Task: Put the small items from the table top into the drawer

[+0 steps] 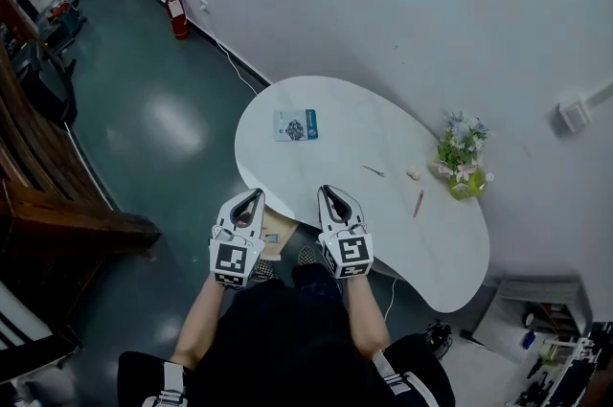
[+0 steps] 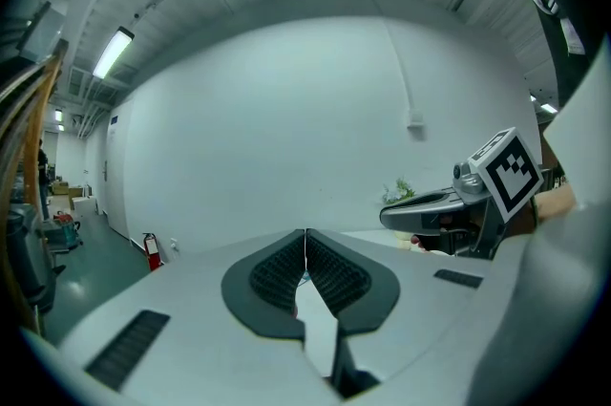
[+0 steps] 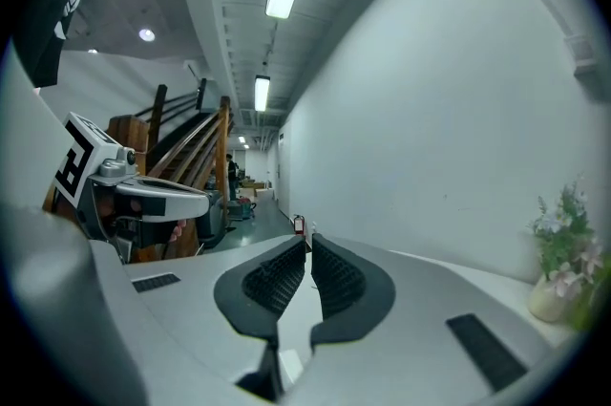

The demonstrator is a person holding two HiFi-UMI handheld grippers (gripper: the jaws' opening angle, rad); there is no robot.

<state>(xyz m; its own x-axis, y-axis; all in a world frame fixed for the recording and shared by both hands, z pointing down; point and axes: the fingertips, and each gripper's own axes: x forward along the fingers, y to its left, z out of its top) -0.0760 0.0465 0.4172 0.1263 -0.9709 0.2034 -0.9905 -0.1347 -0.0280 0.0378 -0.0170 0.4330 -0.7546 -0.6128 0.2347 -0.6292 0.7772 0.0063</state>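
Observation:
On the white kidney-shaped table [image 1: 345, 108] lie a blue-and-white card packet [image 1: 295, 124], a thin metal piece [image 1: 374, 170], a small beige lump [image 1: 414, 173] and a red pen [image 1: 419, 202]. My left gripper [image 1: 254, 196] and right gripper [image 1: 329, 192] hover side by side at the table's near edge, both pointing towards the wall. Each one is shut with nothing between its jaws. The left gripper view shows its pads [image 2: 286, 270] meeting at the tips. In the right gripper view the pads [image 3: 334, 275] stand almost together. A light wooden piece [image 1: 278, 231] shows below the table edge between the grippers.
A pot of flowers [image 1: 462, 161] stands at the table's right end against the wall. A red fire extinguisher [image 1: 177, 15] stands on the green floor at the back left. Dark wooden stairs [image 1: 38, 194] fill the left side.

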